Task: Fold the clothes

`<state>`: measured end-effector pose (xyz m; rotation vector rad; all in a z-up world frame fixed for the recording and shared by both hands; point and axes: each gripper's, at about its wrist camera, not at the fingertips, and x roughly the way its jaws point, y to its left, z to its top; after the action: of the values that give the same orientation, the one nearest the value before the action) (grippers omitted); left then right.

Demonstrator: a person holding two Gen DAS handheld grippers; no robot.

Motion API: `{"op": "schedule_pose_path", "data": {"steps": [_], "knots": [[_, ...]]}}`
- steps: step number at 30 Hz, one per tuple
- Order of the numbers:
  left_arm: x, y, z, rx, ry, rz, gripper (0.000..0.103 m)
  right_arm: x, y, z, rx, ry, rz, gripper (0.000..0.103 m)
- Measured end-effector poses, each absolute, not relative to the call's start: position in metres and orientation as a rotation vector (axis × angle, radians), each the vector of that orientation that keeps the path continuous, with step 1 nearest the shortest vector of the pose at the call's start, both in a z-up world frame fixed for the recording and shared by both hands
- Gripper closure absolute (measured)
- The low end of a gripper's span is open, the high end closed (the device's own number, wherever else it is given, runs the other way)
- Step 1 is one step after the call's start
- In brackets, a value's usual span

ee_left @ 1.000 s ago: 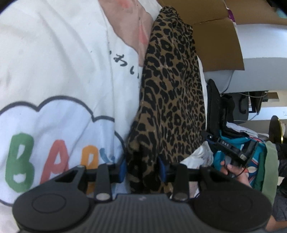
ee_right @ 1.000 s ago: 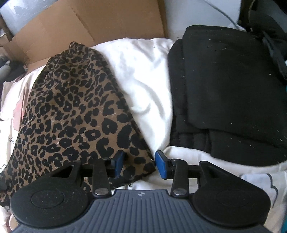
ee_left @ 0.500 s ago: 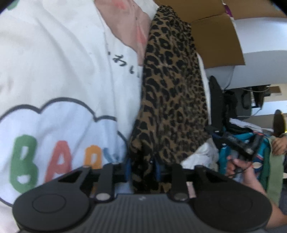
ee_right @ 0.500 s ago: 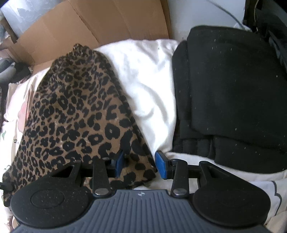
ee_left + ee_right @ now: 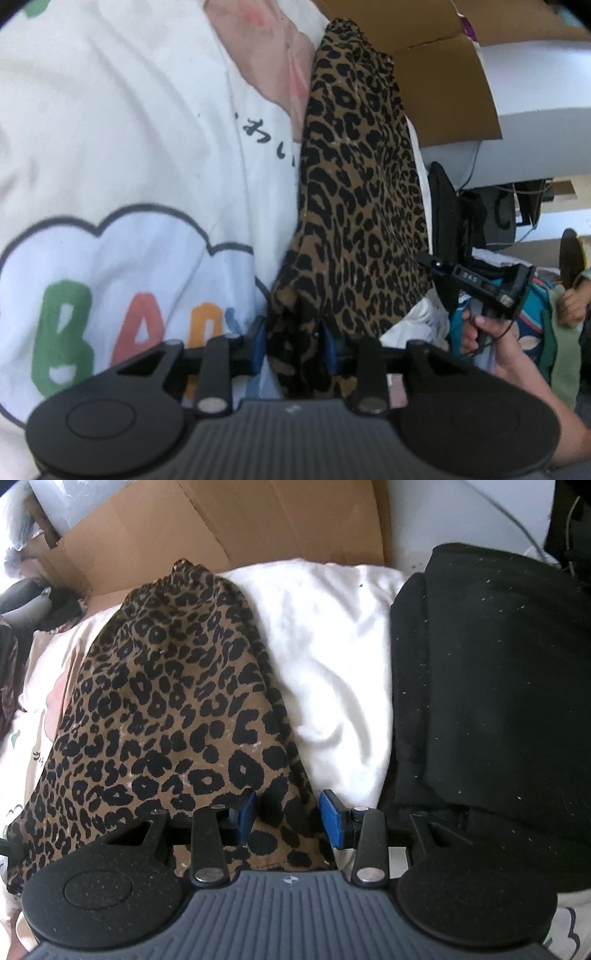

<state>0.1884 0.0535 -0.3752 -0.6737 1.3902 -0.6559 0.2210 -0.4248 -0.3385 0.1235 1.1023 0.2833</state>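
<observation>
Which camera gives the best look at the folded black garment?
The right wrist view. There the black garment fills the right side, its stacked folds clear, lying beside the white cloth. The left wrist view shows only a thin dark sliver past the leopard print garment, likely the same item.

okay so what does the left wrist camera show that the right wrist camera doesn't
Only the left wrist view shows the white cloth's cloud print with coloured letters, the person's hand holding the right gripper, and the left gripper, its jaws opening around a bunched leopard-print edge. Only the right wrist view shows the folded black garment. Both show the leopard-print garment, the white cloth under it and the cardboard behind.
</observation>
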Motion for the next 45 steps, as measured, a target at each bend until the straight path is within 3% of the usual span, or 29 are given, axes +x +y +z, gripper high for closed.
{"op": "schedule_pose_path", "data": {"steps": [8,10,11,13,15,45], "knots": [[0.182,0.049,-0.379,-0.729,1.433,-0.700,0.071,0.225,-0.442,-0.343,0.226,1.163,0.317,0.059],[0.183,0.049,-0.381,-0.741,1.443,-0.683,0.078,0.225,-0.442,-0.344,0.219,1.183,0.332,0.062],[0.183,0.048,-0.380,-0.719,1.444,-0.667,0.092,0.226,-0.443,-0.344,0.220,1.190,0.335,0.070],[0.184,0.045,-0.377,-0.666,1.438,-0.644,0.093,0.227,-0.449,-0.344,0.259,1.197,0.311,0.093],[0.184,0.043,-0.371,-0.652,1.434,-0.642,0.095,0.226,-0.455,-0.345,0.315,1.198,0.295,0.099],[0.207,0.101,-0.292,-0.553,1.372,-0.571,0.097,0.212,-0.432,-0.325,0.461,1.271,0.438,0.101]]}}
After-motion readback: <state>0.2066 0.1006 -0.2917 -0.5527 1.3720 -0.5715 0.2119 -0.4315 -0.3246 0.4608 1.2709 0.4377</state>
